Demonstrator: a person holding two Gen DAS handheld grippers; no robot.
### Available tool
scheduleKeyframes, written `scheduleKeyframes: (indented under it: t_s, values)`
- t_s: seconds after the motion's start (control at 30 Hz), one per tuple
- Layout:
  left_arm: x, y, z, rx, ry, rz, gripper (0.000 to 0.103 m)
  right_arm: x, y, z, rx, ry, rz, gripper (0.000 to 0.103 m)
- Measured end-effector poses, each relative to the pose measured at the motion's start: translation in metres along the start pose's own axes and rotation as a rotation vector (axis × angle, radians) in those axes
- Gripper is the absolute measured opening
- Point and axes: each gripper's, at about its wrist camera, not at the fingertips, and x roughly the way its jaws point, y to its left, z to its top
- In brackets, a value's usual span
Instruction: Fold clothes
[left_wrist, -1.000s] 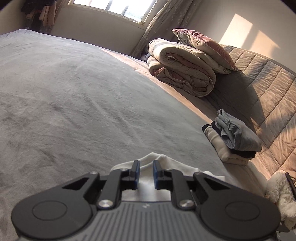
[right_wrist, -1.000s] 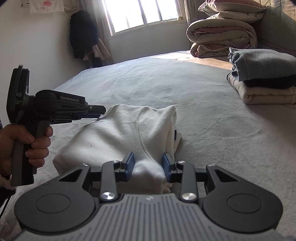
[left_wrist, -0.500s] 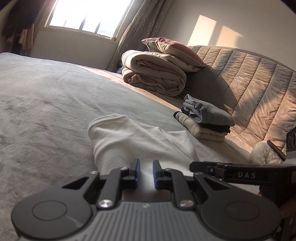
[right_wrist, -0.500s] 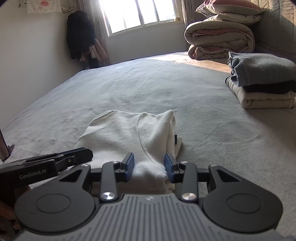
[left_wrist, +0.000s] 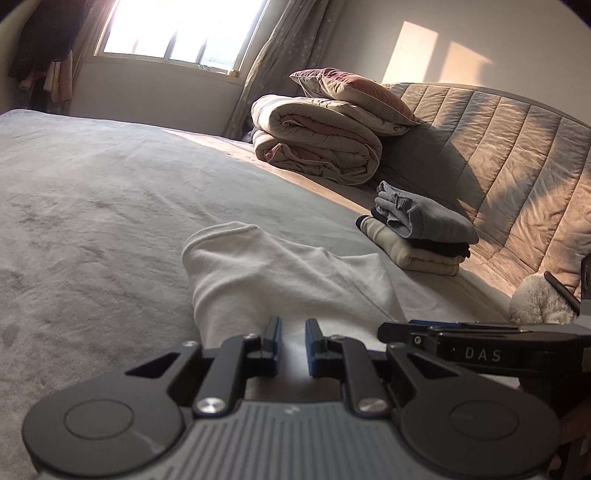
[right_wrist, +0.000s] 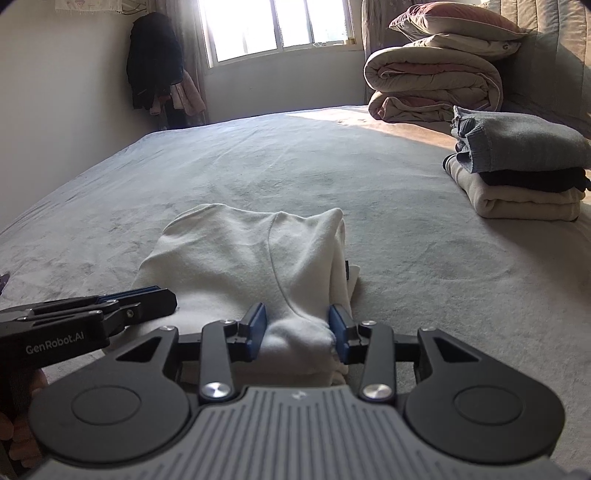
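A folded white garment (left_wrist: 288, 273) (right_wrist: 240, 258) lies on the grey bed cover (right_wrist: 424, 258). My right gripper (right_wrist: 298, 325) is at its near right corner. The thick folded edge fills the gap between both blue pads, so it is shut on the cloth. In the left wrist view the right gripper (left_wrist: 391, 328) shows side-on at the right. My left gripper (left_wrist: 292, 334) (right_wrist: 162, 299) sits low over the garment's near left edge. Its jaws are opening from a narrow gap, and white cloth shows behind the gap without being pinched.
A stack of folded clothes (left_wrist: 417, 236) (right_wrist: 517, 173) sits to the right by the padded headboard (left_wrist: 498, 155). Beyond it lie a rolled duvet and pillow (left_wrist: 317, 144) (right_wrist: 432, 85). A fluffy white toy (left_wrist: 535, 301) is at the right edge. Dark clothes (right_wrist: 155, 62) hang by the window.
My left gripper came down from mid-air on the left to the garment's near edge, beside the right gripper. The right jaws stand a little wider on the folded edge.
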Motion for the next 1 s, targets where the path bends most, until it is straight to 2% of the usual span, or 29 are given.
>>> scheduleKeyframes:
  t_s: [0.1, 0.17, 0.43, 0.53, 0.67, 0.8, 1.0]
  values:
    - [-0.009, 0.0, 0.005, -0.024, 0.018, -0.024, 0.029, -0.005, -0.003, 0.006, 0.032, 0.019, 0.018, 0.047]
    - [-0.016, -0.001, 0.008, -0.02, 0.021, -0.03, 0.032, -0.009, -0.004, 0.008, 0.045, 0.017, 0.026, 0.049]
    - [-0.018, 0.003, 0.018, -0.009, 0.033, -0.062, 0.028, -0.018, 0.005, 0.022, 0.035, -0.034, 0.065, 0.05]
    - [-0.012, 0.003, 0.015, -0.017, 0.033, -0.076, 0.027, -0.01, 0.013, 0.028, 0.011, -0.009, 0.08, 0.049]
    - [-0.004, 0.003, 0.004, -0.027, 0.042, -0.075, 0.027, 0.008, 0.022, 0.028, -0.03, 0.04, 0.057, 0.048]
    - [-0.001, 0.008, -0.004, -0.101, 0.021, -0.09, 0.027, 0.024, 0.023, 0.028, -0.06, 0.066, 0.023, 0.048]
    - [0.0, 0.0, -0.01, -0.064, -0.002, -0.074, 0.027, 0.042, 0.021, 0.039, -0.095, 0.089, 0.005, 0.046]
